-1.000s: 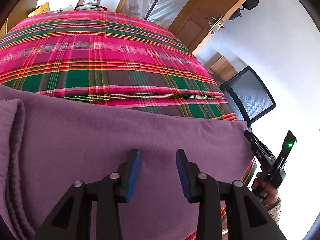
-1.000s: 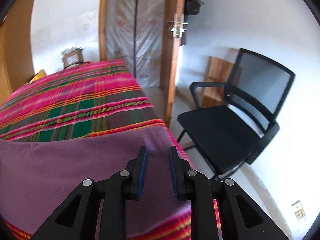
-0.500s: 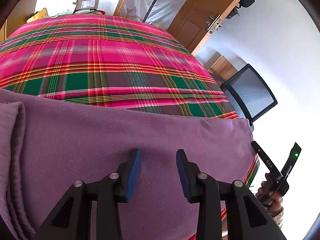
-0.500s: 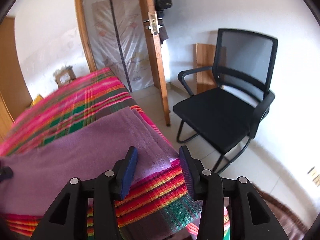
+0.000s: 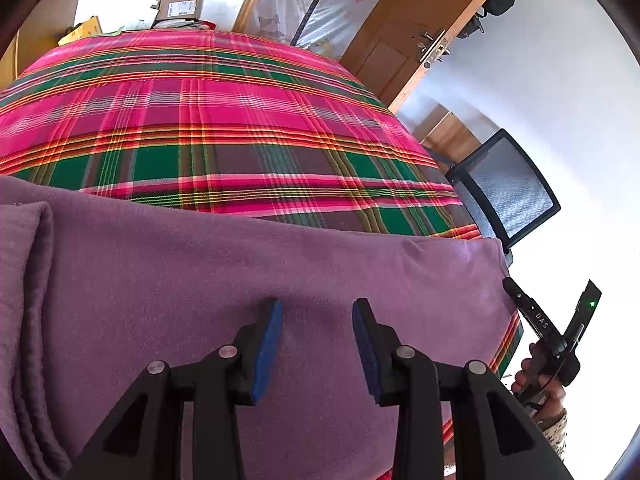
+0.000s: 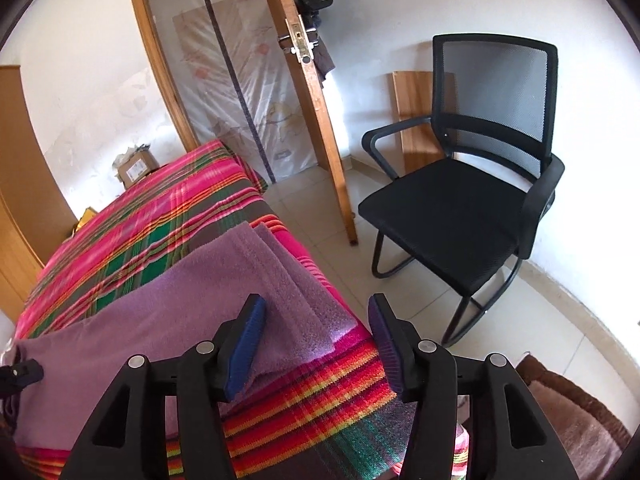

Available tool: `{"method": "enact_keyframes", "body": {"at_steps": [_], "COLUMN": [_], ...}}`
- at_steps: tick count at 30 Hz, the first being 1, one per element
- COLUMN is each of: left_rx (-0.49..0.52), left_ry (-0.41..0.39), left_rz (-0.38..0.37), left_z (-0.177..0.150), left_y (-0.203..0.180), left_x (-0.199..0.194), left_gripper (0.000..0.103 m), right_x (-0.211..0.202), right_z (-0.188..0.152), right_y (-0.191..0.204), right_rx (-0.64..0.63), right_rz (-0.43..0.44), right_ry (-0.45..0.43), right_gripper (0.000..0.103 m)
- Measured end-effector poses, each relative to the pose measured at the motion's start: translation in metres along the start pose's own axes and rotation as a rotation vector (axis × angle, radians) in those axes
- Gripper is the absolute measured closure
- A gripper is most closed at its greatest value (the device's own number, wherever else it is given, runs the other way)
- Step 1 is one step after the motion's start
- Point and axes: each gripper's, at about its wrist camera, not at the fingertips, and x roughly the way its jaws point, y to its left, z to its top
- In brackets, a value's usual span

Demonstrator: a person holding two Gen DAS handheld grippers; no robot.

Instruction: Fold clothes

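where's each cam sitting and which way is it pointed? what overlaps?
Left wrist: on the left gripper, low over the purple cloth, facing across the plaid bed toward the door; right gripper and hand show at right.
Right wrist: on the right gripper, above the cloth's corner at the bed's edge, facing the chair and door; its own open fingers show.
Shared: cloth, bed, door, chair, box.

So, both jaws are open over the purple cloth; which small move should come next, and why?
Probably lower the right gripper onto the layered corner of the purple cloth at the bed's edge and close on it. Its jaws stand open astride that corner, holding nothing, while the left gripper hangs open over the flat middle.
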Motion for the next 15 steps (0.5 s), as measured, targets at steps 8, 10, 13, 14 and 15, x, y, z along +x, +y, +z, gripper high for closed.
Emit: {"method": "enact_keyframes", "body": {"at_steps": [8, 10, 13, 14, 15], "left_rx": [-0.001, -0.001, -0.001, -0.001, 0.0], "left_ry": [0.001, 0.001, 0.002, 0.002, 0.002], "left_rz": [0.004, 0.005, 0.007, 0.007, 0.006], "left_z": [0.0, 0.0, 0.0, 0.0, 0.0], "left_y": [0.0, 0.0, 0.0, 0.0, 0.0], "left_x": [0.0, 0.0, 0.0, 0.0, 0.0], "left_gripper": [0.065, 0.065, 0.065, 0.065, 0.065], "right_x": [-0.004, -0.005, -0.007, -0.008, -0.009], "right_z": [-0.002, -0.002, -0.003, -0.003, -0.003], "right_y": [0.021, 0.024, 0.028, 0.029, 0.028], "right_rx": [-0.131, -0.144, -0.159, -0.161, -0.16], "right_rz": [-0.071, -0.083, -0.091, -0.091, -0.09], "right_ry": [-0.045, -0.052, -0.057, -0.059, -0.062], "right_gripper": [0.063, 0.072, 0.079, 0.081, 0.084]}}
